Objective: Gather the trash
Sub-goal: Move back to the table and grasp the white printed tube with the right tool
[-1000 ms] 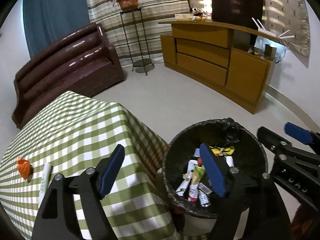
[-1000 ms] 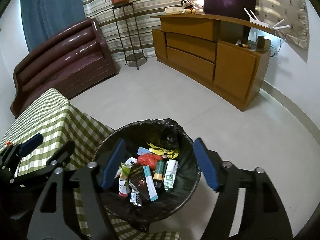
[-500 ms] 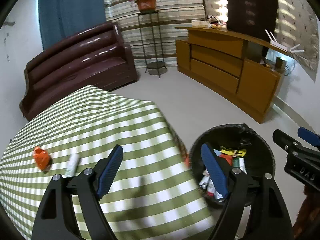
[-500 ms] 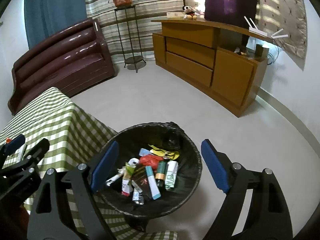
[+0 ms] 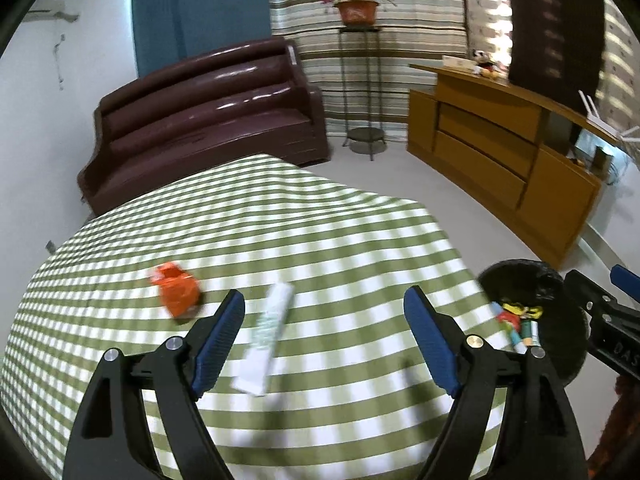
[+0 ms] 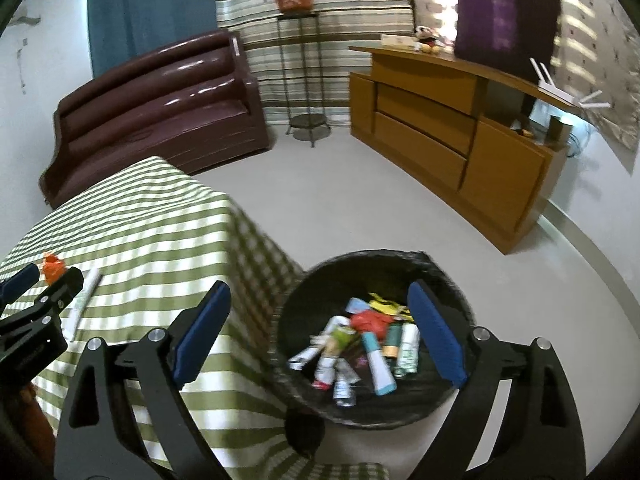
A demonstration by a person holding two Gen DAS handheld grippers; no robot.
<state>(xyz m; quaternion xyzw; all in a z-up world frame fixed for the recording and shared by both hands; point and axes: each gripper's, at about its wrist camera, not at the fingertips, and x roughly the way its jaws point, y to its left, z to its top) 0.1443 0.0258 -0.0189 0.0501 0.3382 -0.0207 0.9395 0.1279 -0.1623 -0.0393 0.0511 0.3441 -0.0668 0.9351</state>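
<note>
Trash bin (image 6: 372, 344) sits on the floor beside the checkered table (image 5: 280, 240), already full of tubes, while left gripper (image 5: 324, 336) and right gripper (image 6: 320, 332) hang wide, jaws opening, both empty, with no readable labels.

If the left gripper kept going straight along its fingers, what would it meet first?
Probably the white tube lying on the checked tablecloth, which sits between and just ahead of the left gripper, nearer its left finger. Its jaws are opening with nothing in them. Depth is uncertain; it might reach bare cloth instead.
</note>
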